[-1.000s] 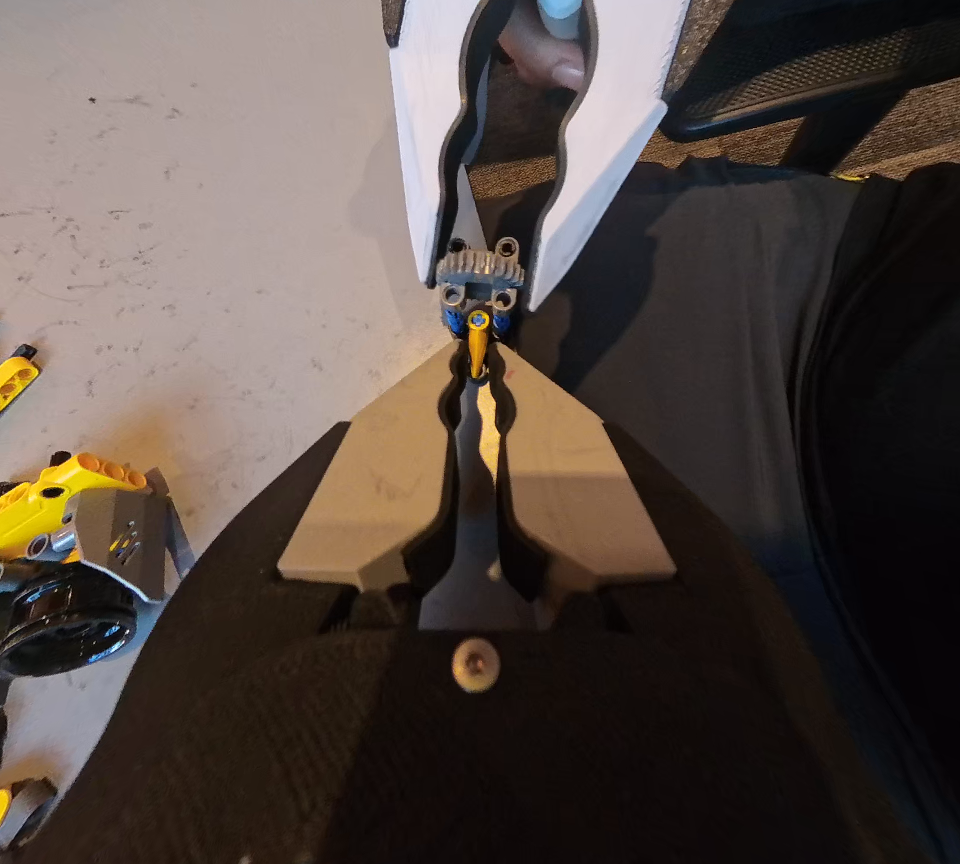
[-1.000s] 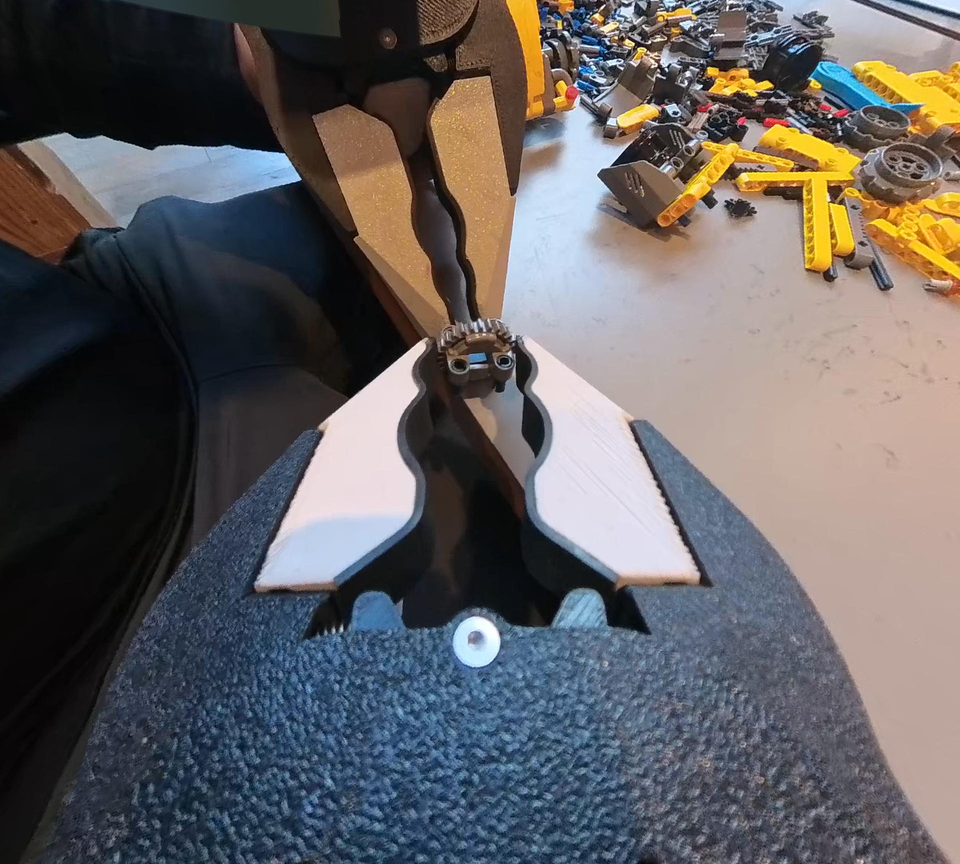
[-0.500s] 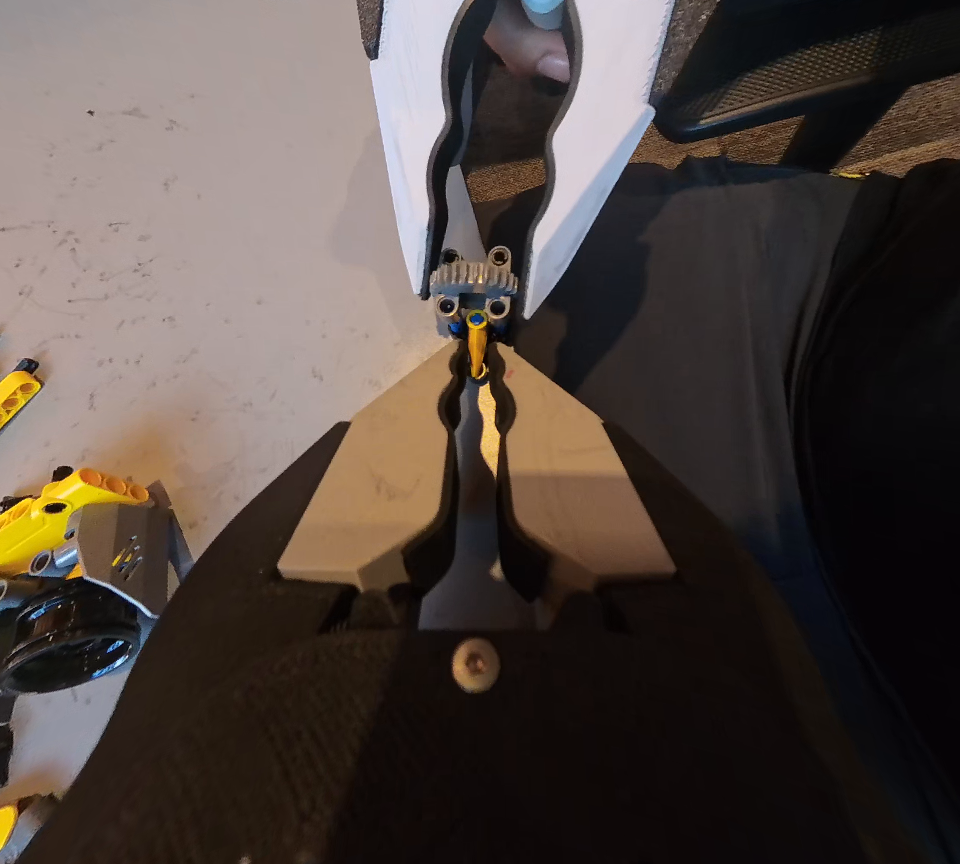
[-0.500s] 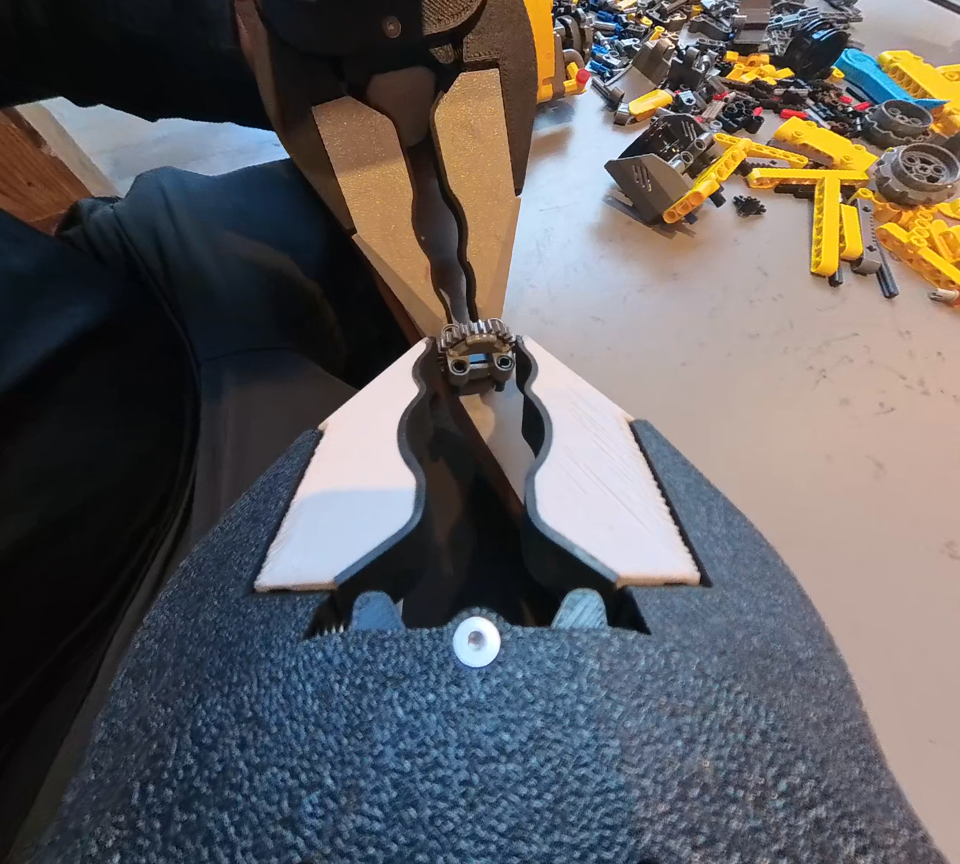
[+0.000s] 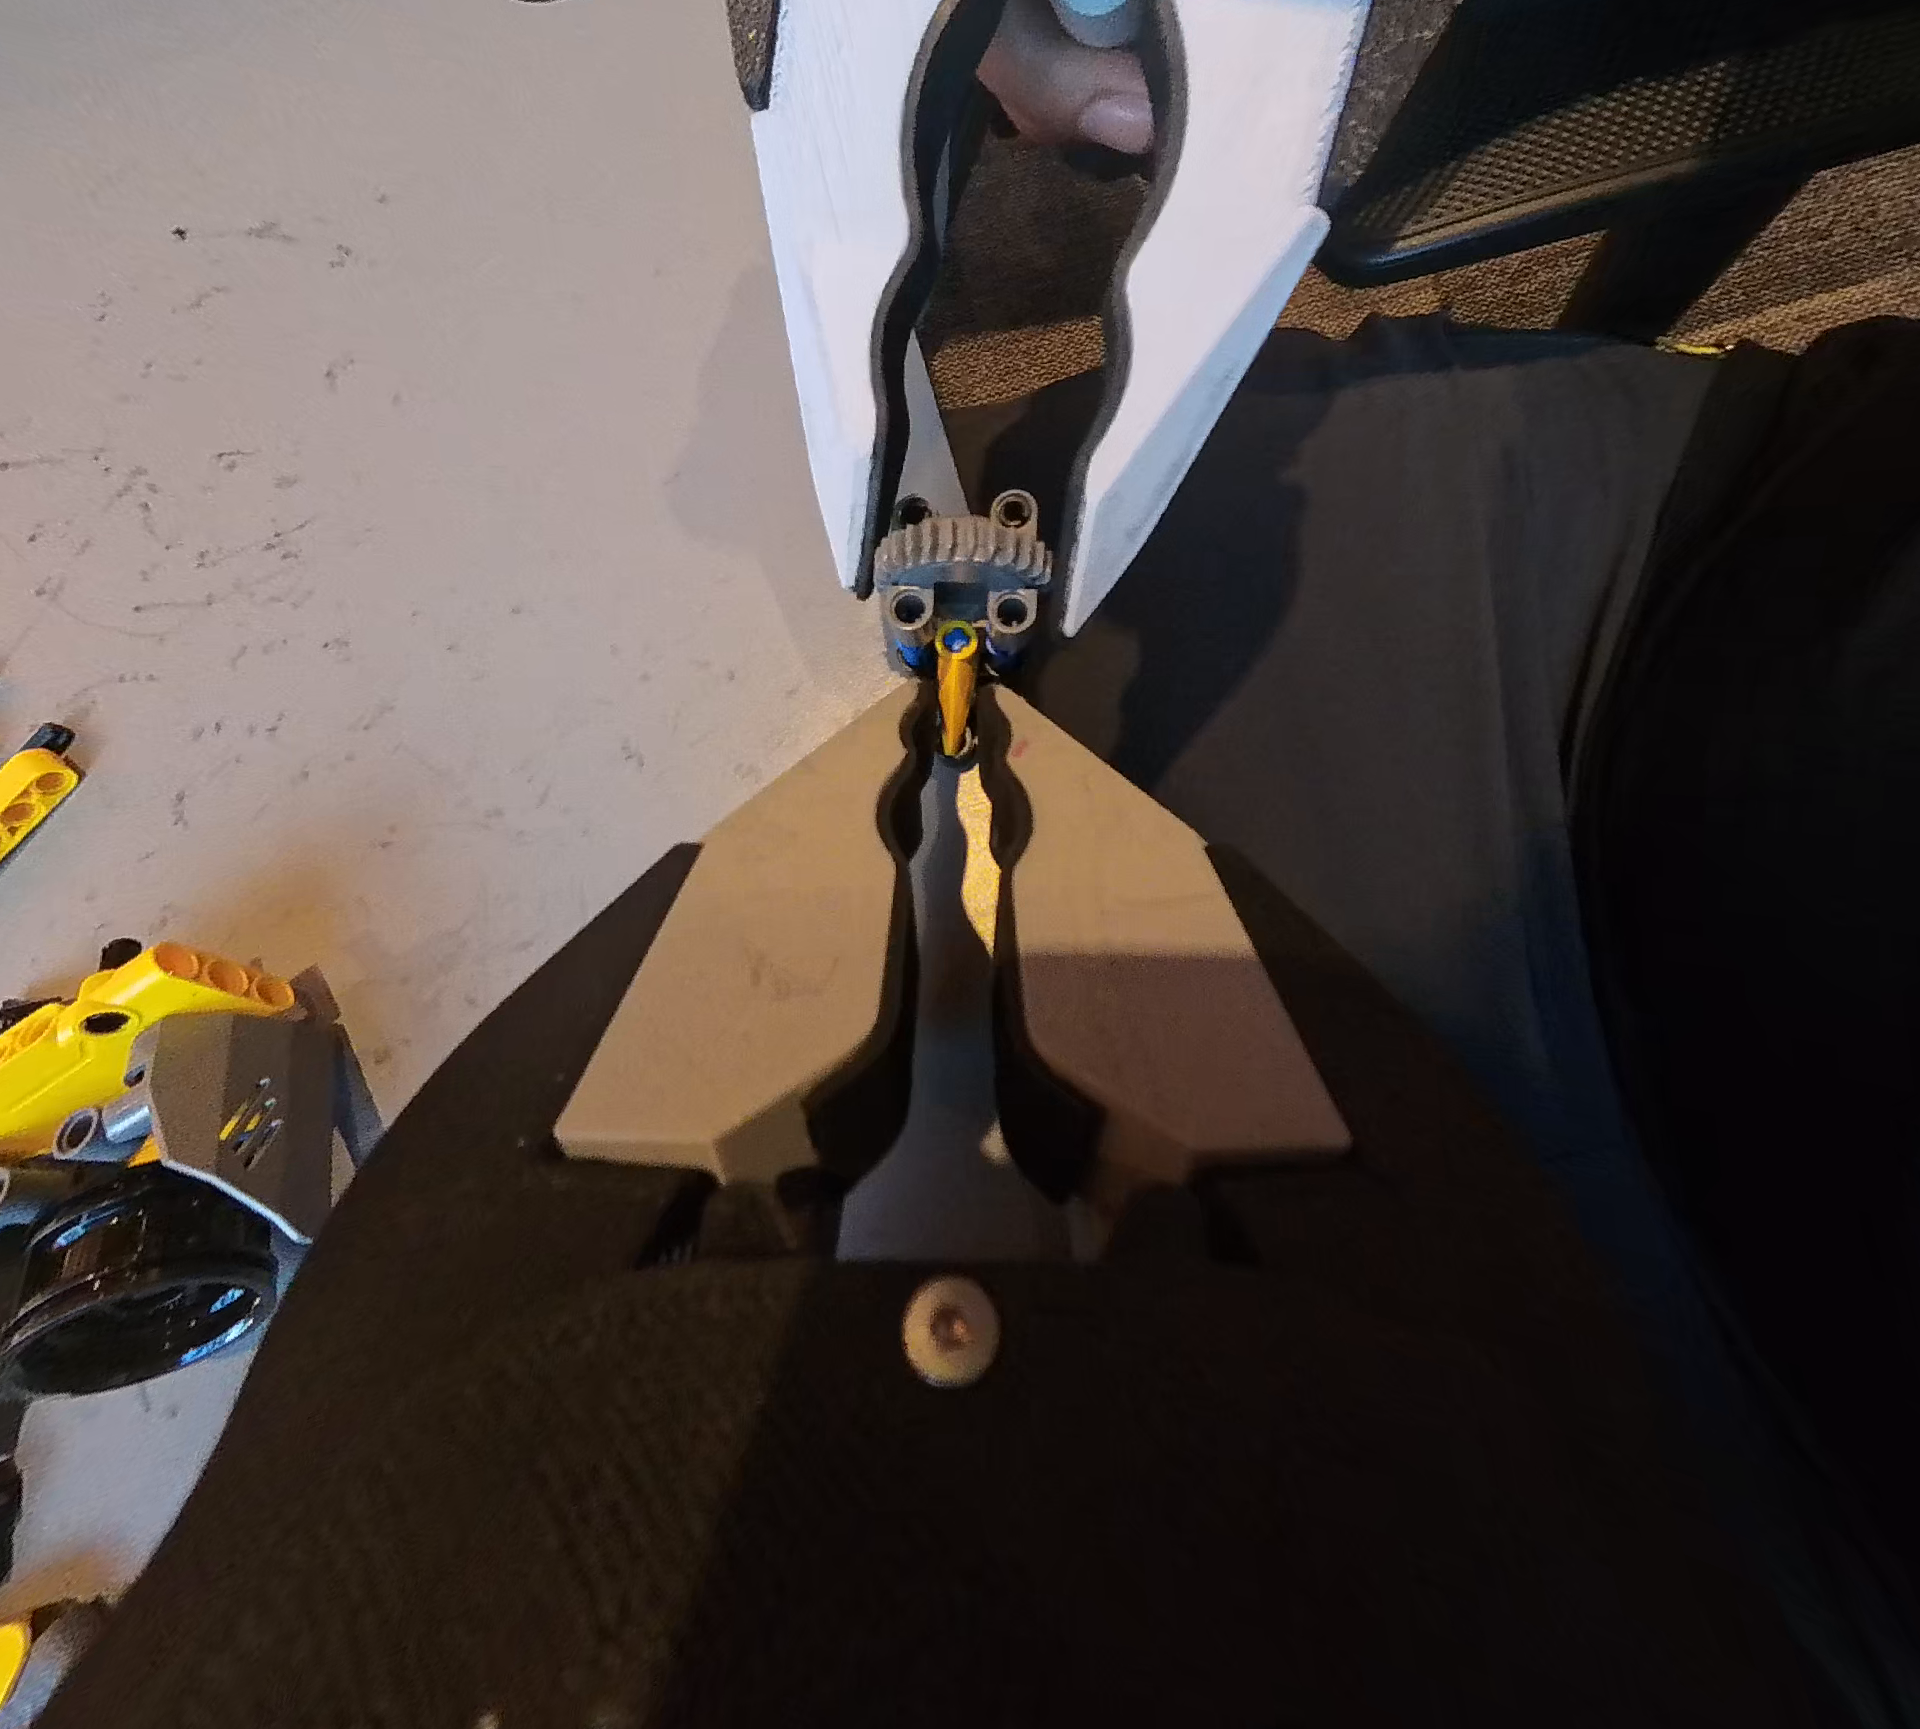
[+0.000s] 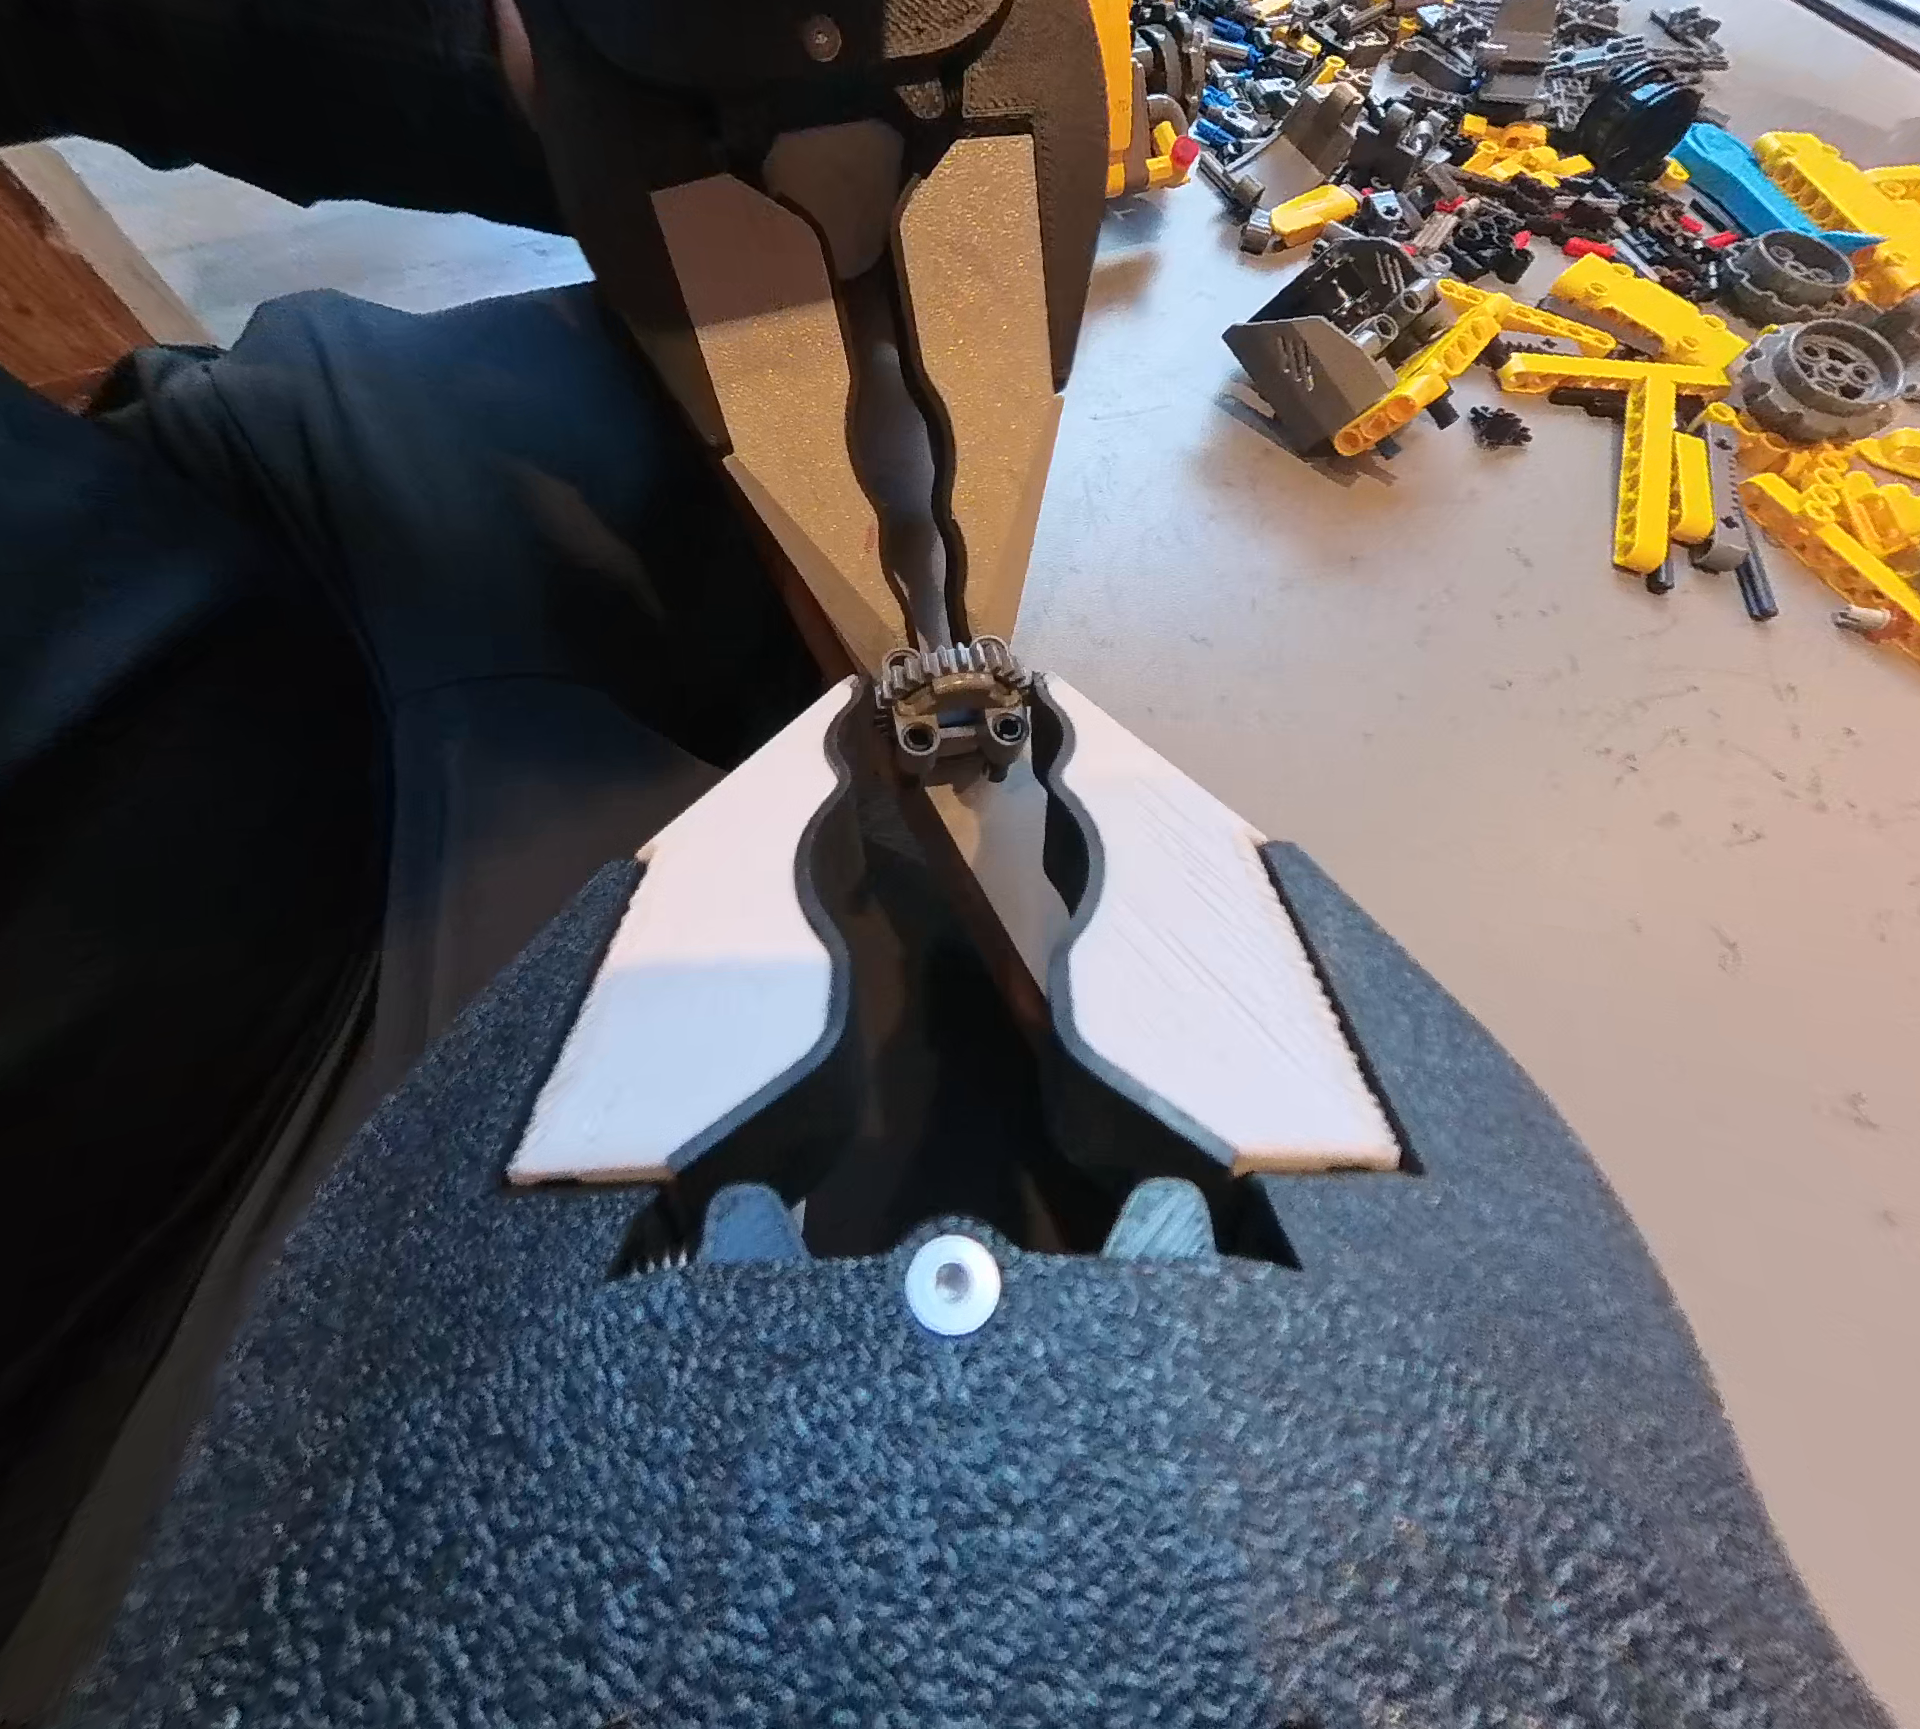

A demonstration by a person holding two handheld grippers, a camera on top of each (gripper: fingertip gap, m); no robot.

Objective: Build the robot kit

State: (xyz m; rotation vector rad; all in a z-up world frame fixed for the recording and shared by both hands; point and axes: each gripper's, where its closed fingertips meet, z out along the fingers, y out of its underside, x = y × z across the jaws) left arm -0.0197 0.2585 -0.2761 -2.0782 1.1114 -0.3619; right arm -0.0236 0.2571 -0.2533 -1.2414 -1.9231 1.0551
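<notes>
In the left wrist view, the left tool, with grey fingers, is clamped on a thin yellow axle at its very tips. The axle's far end sits in a small grey gear assembly: a toothed grey gear on a pin-hole frame with blue pins beneath. The white-fingered right tool pinches that assembly from opposite, just off the edge of the pale scuffed surface. A grey and yellow brick model with a black wheel lies at the left.

In the right wrist view, the right tool grips the gear assembly between its white tips, gear teeth up and two pin holes facing the camera. The left tool meets it from above. A heap of yellow, grey and black building pieces covers the surface to the right.
</notes>
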